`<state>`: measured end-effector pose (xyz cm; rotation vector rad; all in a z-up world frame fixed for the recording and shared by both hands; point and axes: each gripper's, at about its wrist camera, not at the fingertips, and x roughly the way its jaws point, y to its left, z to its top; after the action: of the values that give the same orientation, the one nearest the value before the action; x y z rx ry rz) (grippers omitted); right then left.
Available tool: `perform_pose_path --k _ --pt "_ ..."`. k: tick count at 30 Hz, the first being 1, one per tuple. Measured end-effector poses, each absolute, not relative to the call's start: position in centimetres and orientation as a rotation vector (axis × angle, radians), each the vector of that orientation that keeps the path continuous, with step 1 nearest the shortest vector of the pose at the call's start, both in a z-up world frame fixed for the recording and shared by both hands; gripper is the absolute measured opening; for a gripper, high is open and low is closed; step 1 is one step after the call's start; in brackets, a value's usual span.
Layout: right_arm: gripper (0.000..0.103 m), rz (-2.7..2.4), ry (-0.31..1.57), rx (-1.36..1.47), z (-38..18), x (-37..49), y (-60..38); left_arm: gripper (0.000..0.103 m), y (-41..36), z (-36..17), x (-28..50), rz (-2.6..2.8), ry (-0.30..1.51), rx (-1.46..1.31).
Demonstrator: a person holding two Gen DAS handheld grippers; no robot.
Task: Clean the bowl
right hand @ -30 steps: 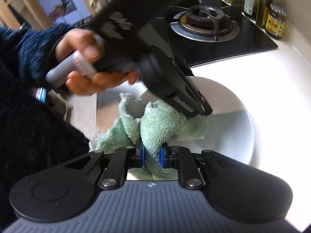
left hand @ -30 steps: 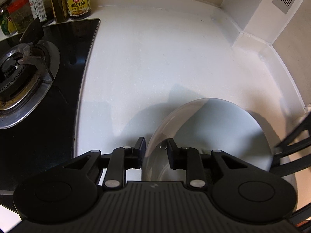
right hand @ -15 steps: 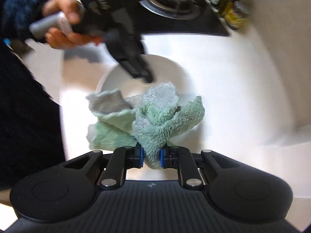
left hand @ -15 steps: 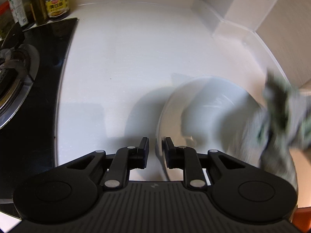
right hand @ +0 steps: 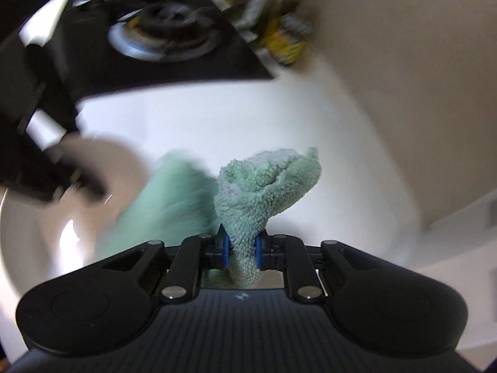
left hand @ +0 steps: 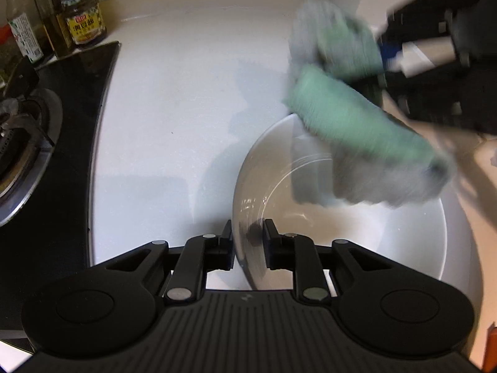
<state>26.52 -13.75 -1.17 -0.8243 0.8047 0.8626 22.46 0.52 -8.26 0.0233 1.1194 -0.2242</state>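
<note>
A white bowl [left hand: 403,233] sits on the white counter [left hand: 174,99]. My left gripper [left hand: 247,244] straddles its near left rim. Its jaws are opening, the rim stands between them, and a small gap shows at the inner pad. My right gripper [right hand: 242,250] is shut on a bunched green cloth [right hand: 267,180]. In the left wrist view the cloth [left hand: 341,115] hangs blurred over the bowl's far rim, with the right gripper [left hand: 385,59] above it at the upper right. In the right wrist view the bowl [right hand: 37,233] and the left gripper [right hand: 62,180] are a blur at the left.
A black gas hob with its burner [left hand: 18,143] borders the counter on the left. A jar [left hand: 84,18] and bottles [left hand: 21,34] stand at the back by the wall. The counter ends at the wall and a boxed corner at the right.
The right gripper has swung the cloth out of the bowl's near side to its far rim. The left jaws narrowed on the rim, then widened again. The left view has shifted slightly.
</note>
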Motion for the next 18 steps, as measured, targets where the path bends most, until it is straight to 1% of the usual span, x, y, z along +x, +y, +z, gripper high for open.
perform_pose_path --k 4,8,18 --pt "0.012 0.894 0.869 -0.711 -2.3 25.1 -16.6 0.030 0.1 -8.3 22.7 -0.188 1.109 0.031" --pt "0.012 0.846 0.890 -0.611 -3.0 22.1 -19.2 0.034 -0.6 -8.3 22.6 -0.158 1.093 0.053" --pt "0.012 0.684 0.903 -0.414 -5.3 12.6 -18.3 0.036 -0.9 -7.9 22.5 -0.115 1.087 0.045"
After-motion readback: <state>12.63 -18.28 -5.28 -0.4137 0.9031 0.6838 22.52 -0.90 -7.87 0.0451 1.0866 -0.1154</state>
